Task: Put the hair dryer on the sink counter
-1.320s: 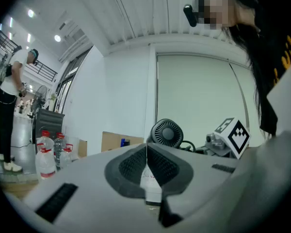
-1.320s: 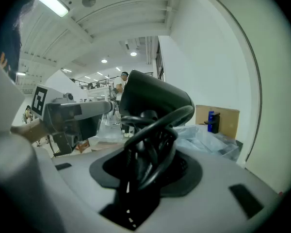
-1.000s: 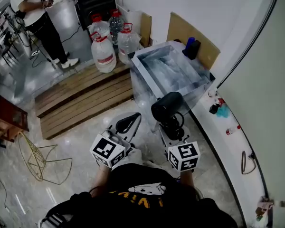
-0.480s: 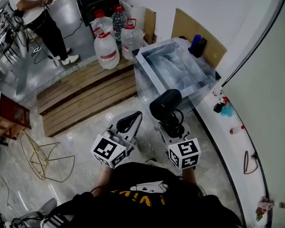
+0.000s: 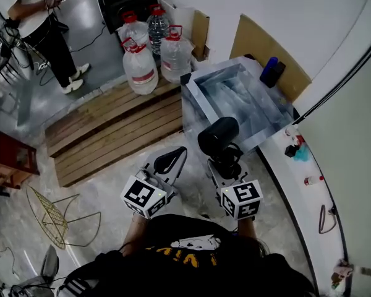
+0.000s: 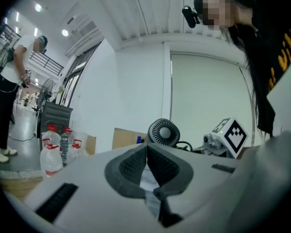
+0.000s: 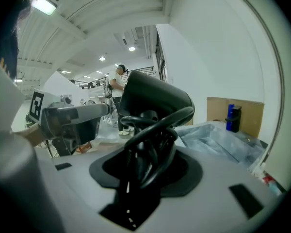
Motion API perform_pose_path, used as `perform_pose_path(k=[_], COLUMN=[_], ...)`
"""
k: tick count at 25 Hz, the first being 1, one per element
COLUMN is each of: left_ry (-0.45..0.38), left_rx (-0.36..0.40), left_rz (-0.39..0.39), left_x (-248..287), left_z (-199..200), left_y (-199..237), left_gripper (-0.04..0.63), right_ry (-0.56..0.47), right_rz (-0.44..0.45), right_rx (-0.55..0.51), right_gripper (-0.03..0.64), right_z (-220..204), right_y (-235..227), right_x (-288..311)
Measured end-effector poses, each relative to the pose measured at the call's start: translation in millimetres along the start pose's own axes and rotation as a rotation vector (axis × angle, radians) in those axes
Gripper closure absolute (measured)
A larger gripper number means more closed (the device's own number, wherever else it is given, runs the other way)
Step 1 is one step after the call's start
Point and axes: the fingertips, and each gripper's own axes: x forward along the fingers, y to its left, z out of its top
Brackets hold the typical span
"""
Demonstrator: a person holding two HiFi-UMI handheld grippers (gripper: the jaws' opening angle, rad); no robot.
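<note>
A black hair dryer (image 5: 217, 136) with its cord coiled round the handle is held upright in my right gripper (image 5: 226, 163), whose jaws are shut on the handle and cord. In the right gripper view the dryer's barrel (image 7: 155, 98) rises above the jaws, and the looped cord (image 7: 153, 132) fills the gap. The marbled sink (image 5: 242, 101) lies just beyond the dryer, and the white counter (image 5: 283, 166) curves along the right. My left gripper (image 5: 167, 161) hangs beside it over the floor, shut and empty, and its view shows the dryer's grille (image 6: 163, 132).
Three water jugs (image 5: 142, 65) stand by a wooden pallet (image 5: 111, 125) on the floor at the left. A person (image 5: 31, 23) stands at the far left. A blue bottle (image 5: 271, 70) sits behind the sink, small items (image 5: 297, 148) lie on the counter, and a wire frame (image 5: 55, 212) lies at lower left.
The view has shifted a little, so the sink and counter sit slightly further right and lower. Both grippers and the held dryer keep their places and their grip.
</note>
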Motion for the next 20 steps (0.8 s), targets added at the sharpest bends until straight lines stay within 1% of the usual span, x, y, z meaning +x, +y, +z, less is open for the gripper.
perform_pose_path(k=[6, 11, 15, 20], left_ry=[-0.028, -0.011, -0.008, 0.002], left_rx=[0.004, 0.003, 0.007, 0.004], left_rz=[-0.015, -0.055, -0.095, -0.129], left_x=[18.6, 22.0, 24.5, 26.2], left_z=[24.3, 29.0, 35.4, 32.2], left_y=[89.4, 145.2, 177.8, 200.3], left_gripper=[0.588, 0.588, 0.588, 0.588], right_ry=[-0.017, -0.012, -0.011, -0.011], right_rz=[-0.020, -0.058, -0.097, -0.133], right_rx=[0.019, 0.022, 0.037, 0.038], right_gripper=[0.448, 0.448, 0.448, 0.448], right_z=[45.2, 69.7, 80.4, 89.0], right_y=[2.0, 10.8, 11.6, 10.7], right_x=[73.1, 120.9, 152.9, 177.0])
